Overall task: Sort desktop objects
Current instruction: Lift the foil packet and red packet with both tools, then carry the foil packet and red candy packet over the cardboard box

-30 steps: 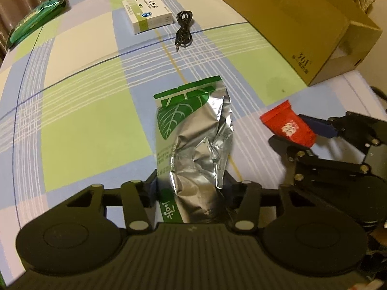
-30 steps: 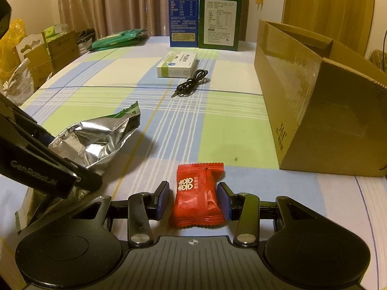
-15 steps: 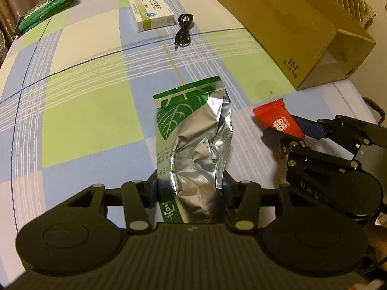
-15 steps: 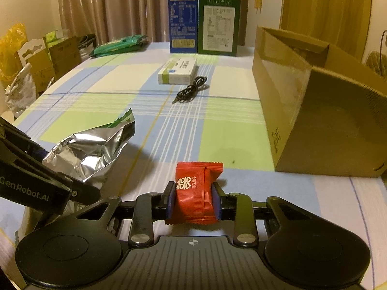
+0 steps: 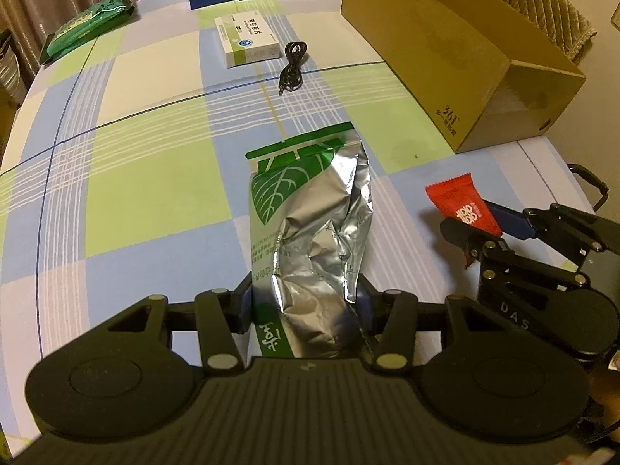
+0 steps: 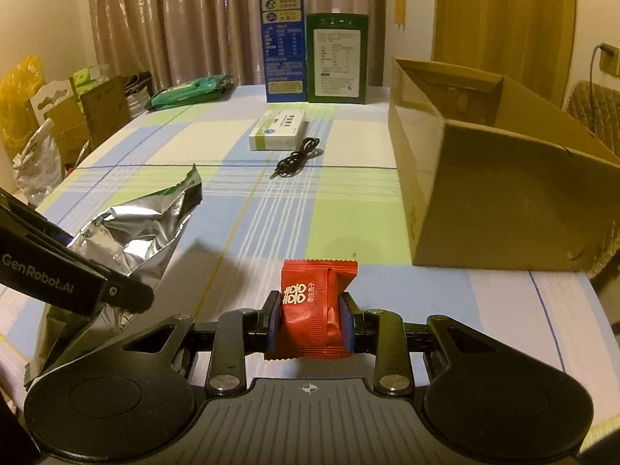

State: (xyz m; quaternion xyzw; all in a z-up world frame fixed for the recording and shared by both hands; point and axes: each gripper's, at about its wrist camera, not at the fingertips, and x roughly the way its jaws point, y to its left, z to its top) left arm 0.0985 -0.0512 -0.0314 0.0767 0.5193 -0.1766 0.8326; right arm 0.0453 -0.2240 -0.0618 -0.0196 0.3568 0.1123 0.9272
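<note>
A crumpled silver and green foil pouch point(image 5: 310, 232) with a leaf print is clamped at its lower end by my left gripper point(image 5: 306, 302), raised off the checked tablecloth point(image 5: 155, 178). The same pouch point(image 6: 128, 232) shows at the left of the right wrist view under the left gripper's arm. My right gripper point(image 6: 310, 321) is shut on a small red candy packet point(image 6: 314, 306), held above the cloth. In the left wrist view that packet point(image 5: 457, 205) and the right gripper point(image 5: 484, 224) sit at the right.
An open cardboard box point(image 6: 503, 178) lies on its side at the right. Farther back are a white medicine box point(image 6: 277, 135), a coiled black cable point(image 6: 296, 159), a green packet point(image 6: 190, 91) and two upright cartons, blue point(image 6: 281, 42) and green point(image 6: 336, 58).
The right gripper closed on the red packet and lifted it off the cloth. The left gripper rose with the foil pouch. More of the table's far end shows in both views.
</note>
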